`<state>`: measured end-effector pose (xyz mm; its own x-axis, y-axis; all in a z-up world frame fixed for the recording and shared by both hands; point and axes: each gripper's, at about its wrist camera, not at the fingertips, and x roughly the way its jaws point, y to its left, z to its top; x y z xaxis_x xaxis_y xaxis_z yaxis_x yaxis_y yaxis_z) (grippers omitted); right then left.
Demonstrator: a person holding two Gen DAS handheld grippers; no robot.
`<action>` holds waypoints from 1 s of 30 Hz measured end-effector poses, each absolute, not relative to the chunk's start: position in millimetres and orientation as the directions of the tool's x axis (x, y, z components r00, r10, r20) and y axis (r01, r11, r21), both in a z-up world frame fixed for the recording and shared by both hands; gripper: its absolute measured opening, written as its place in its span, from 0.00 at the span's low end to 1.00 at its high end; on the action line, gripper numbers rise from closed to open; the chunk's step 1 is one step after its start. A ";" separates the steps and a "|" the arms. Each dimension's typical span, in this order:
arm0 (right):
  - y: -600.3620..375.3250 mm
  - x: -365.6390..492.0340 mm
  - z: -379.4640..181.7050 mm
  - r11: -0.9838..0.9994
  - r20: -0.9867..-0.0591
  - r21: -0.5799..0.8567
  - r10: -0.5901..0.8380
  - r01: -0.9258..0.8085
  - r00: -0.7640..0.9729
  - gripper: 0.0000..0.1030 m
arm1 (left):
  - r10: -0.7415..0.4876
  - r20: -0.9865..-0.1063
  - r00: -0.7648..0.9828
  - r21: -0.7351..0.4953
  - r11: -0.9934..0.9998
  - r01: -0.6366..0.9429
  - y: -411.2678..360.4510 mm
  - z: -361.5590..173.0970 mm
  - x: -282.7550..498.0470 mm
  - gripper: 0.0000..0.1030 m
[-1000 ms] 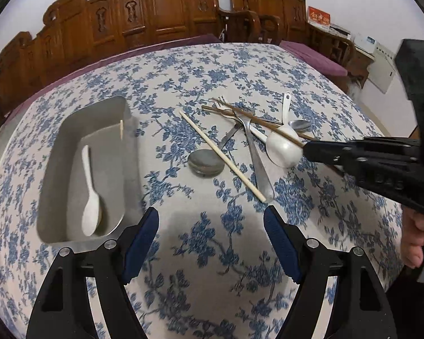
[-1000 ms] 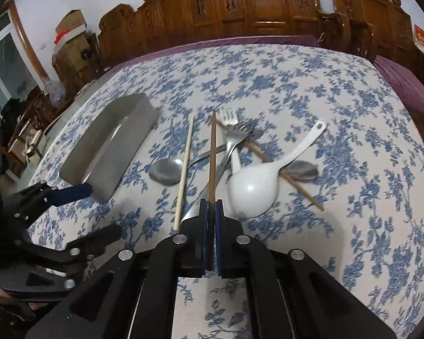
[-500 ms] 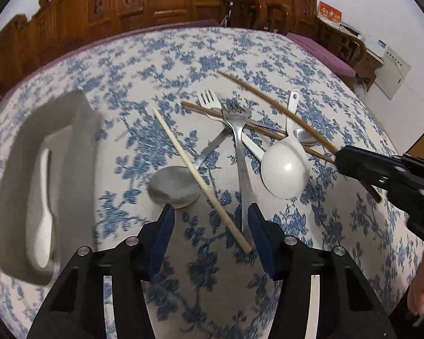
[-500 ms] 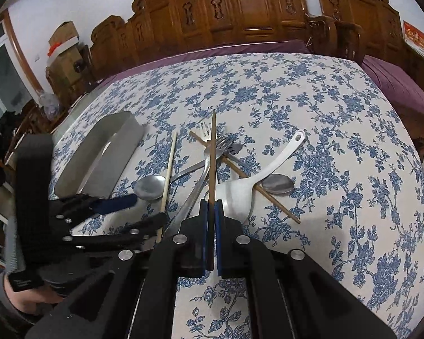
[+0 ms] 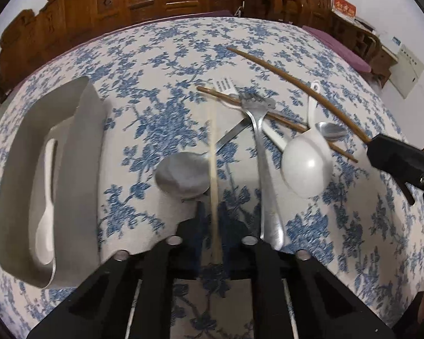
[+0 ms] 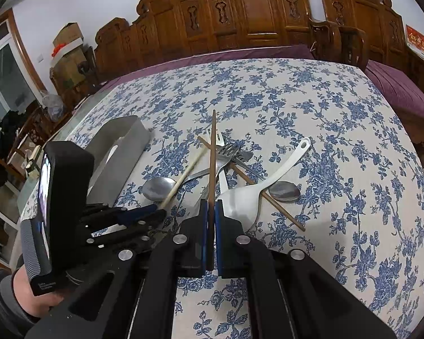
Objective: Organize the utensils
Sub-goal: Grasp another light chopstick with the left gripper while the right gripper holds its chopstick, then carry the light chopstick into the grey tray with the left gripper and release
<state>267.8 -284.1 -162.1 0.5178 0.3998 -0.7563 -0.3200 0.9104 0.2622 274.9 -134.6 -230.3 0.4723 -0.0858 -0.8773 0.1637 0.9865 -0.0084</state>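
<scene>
Fingers clamped both sides: left gripper (image 5: 216,220) pinches pale chopstick (image 5: 213,169) near end, mid-tablecloth (image 5: 155,56); right gripper (image 6: 209,226) pinches dark chopstick (image 6: 212,155). Light, stiff, slippery; end grip may swivel.

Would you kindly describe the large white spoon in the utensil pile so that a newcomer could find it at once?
On the floral tablecloth, right of the grey tray, lies a heap of utensils. The white spoon sits at its right edge, bowl toward the camera. It is the biggest bowl there, glossy white, unlike the metal spoons.

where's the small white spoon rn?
Left wrist view, far left: the small white spoon lies inside the grey tray, apart from the utensil pile mid-table.
</scene>
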 end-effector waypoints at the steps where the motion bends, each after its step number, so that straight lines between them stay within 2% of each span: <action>1: -284.1 268.1 -162.8 0.911 -0.758 0.262 0.399 -0.319 0.517 0.06 | -0.094 -0.878 0.469 -0.019 0.987 0.161 -131.5 -230.0 272.4 0.04; 30: -268.0 265.0 -164.9 0.898 -0.754 0.267 0.421 -0.351 0.505 0.06 | -0.082 -0.780 0.620 0.014 0.989 0.148 -86.5 -161.8 219.9 0.04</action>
<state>265.0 -268.0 -164.9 0.5047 0.4209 -0.7537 -0.3505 0.8978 0.2666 219.9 -86.5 -161.8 0.6202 -0.0815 -0.7802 0.1477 0.9889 0.0141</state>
